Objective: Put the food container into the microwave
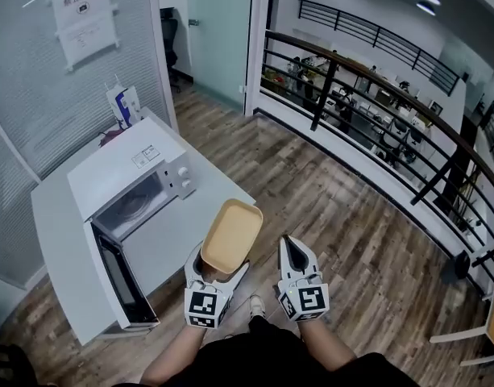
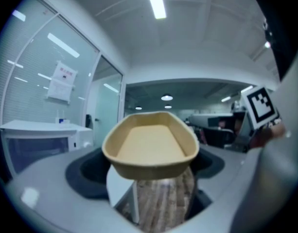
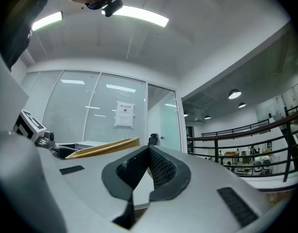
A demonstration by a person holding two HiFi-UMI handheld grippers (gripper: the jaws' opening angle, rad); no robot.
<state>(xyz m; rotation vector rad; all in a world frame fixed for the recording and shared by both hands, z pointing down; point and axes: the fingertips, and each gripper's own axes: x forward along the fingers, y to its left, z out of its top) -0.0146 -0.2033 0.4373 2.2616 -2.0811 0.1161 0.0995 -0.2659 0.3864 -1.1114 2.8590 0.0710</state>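
Head view: our left gripper (image 1: 217,271) pinches the tan container (image 1: 231,234) above wood floor (image 1: 351,240); our right gripper (image 1: 289,245) is pressed together. Microwave (image 1: 134,185), door open, on white table (image 1: 51,224) at 9 o'clock; railing (image 1: 375,95) at 2 o'clock.

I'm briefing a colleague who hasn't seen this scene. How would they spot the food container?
Find the white table at left, with the microwave on it. Just right of its open door, the left hand-held gripper holds the container by one end. It is a shallow, empty oval tray, the only tan thing among white and grey ones.
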